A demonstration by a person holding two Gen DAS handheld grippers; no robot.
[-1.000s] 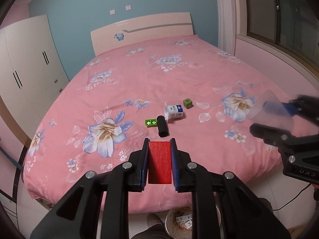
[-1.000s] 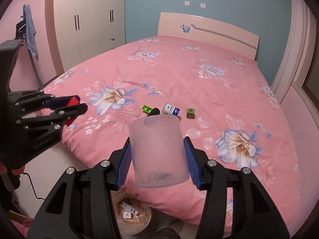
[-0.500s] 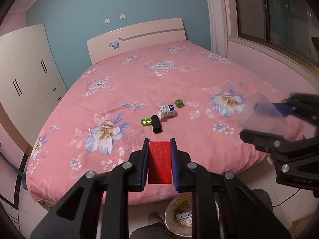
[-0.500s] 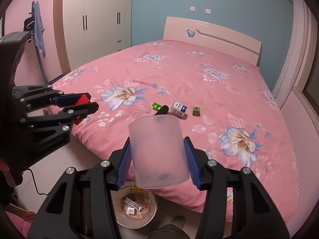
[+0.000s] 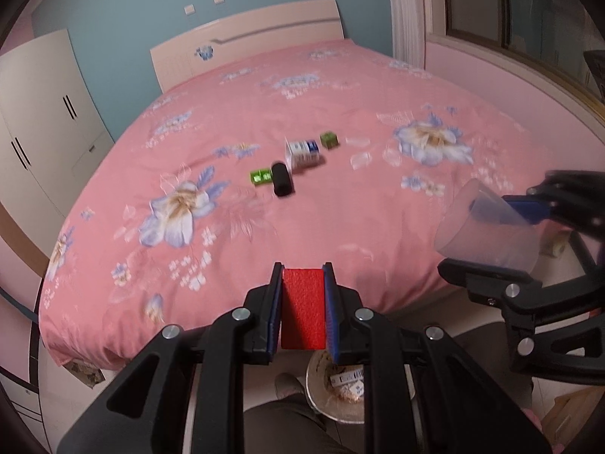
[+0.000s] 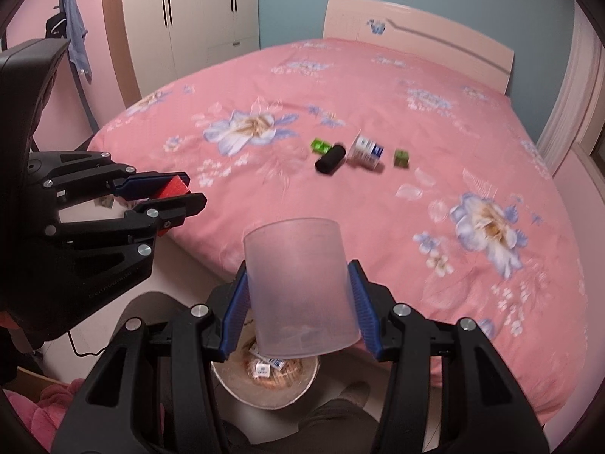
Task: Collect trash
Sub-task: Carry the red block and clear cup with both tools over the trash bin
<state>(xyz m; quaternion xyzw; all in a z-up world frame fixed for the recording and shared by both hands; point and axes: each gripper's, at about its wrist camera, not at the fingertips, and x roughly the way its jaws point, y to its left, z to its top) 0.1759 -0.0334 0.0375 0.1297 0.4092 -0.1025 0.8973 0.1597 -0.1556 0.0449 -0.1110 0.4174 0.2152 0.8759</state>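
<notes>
My left gripper [image 5: 303, 276] is shut on a red foam block [image 5: 303, 308], held off the bed's near edge; it also shows in the right wrist view [image 6: 177, 193]. My right gripper [image 6: 298, 276] is shut on a frosted plastic cup [image 6: 300, 287], seen also in the left wrist view [image 5: 487, 227]. A round bin [image 6: 264, 382] with trash in it stands on the floor below both grippers [image 5: 336, 389]. On the pink bed lie a black roll [image 5: 281, 178], a white-blue carton [image 5: 300, 152], and two green cubes [image 5: 261, 176] [image 5: 328, 139].
The pink floral bed [image 5: 302, 87] fills the view, headboard [image 5: 245, 45] at the far end. White wardrobes [image 6: 189, 22] stand left, a window ledge [image 5: 529, 75] right. The person's leg and foot [image 5: 287, 416] are beside the bin. A cable [image 6: 87, 348] lies on the floor.
Both grippers have pulled back from the bed and tipped downward, so the floor bin shows more below them. Each holds its object as before.
</notes>
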